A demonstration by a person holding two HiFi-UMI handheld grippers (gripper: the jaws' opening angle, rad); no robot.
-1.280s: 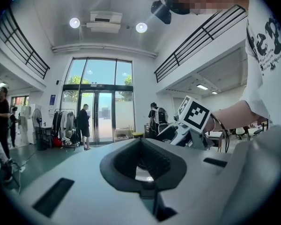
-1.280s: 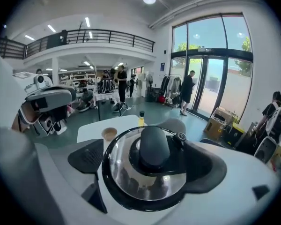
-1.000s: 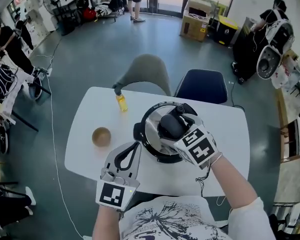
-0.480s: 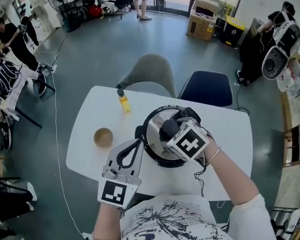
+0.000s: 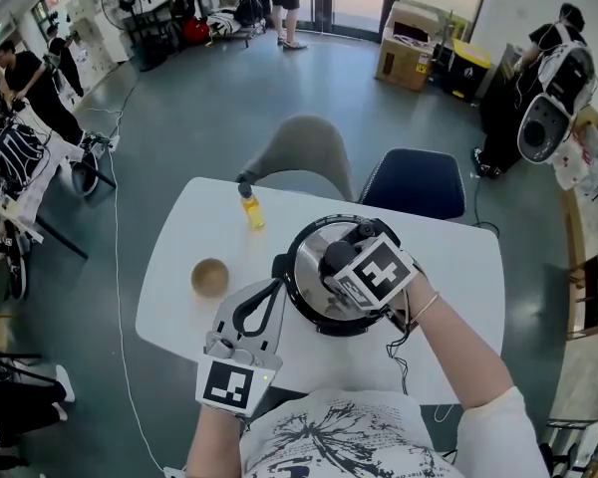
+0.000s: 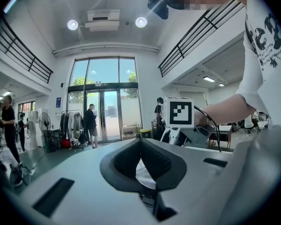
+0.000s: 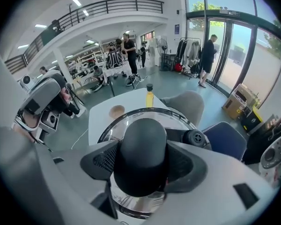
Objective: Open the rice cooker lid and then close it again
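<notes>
Right tongs (image 7: 144, 164), just closing, clamp domed black knob (image 7: 143, 142); left tongs (image 6: 141, 143) pinched together

The rice cooker lid (image 5: 312, 275) is polished, mirror-glossy metal; its knob (image 7: 143, 149) is matt black plastic. The bench (image 5: 184, 257) is smooth and matt, the bowl (image 5: 210, 277) looks wooden.

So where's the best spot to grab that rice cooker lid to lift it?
The black knob at the centre of the steel lid, from above. It stands proud and rounded, while the lid around it is flat and slick. The right gripper does so: its jaws have just been closing, with the knob between them.
</notes>
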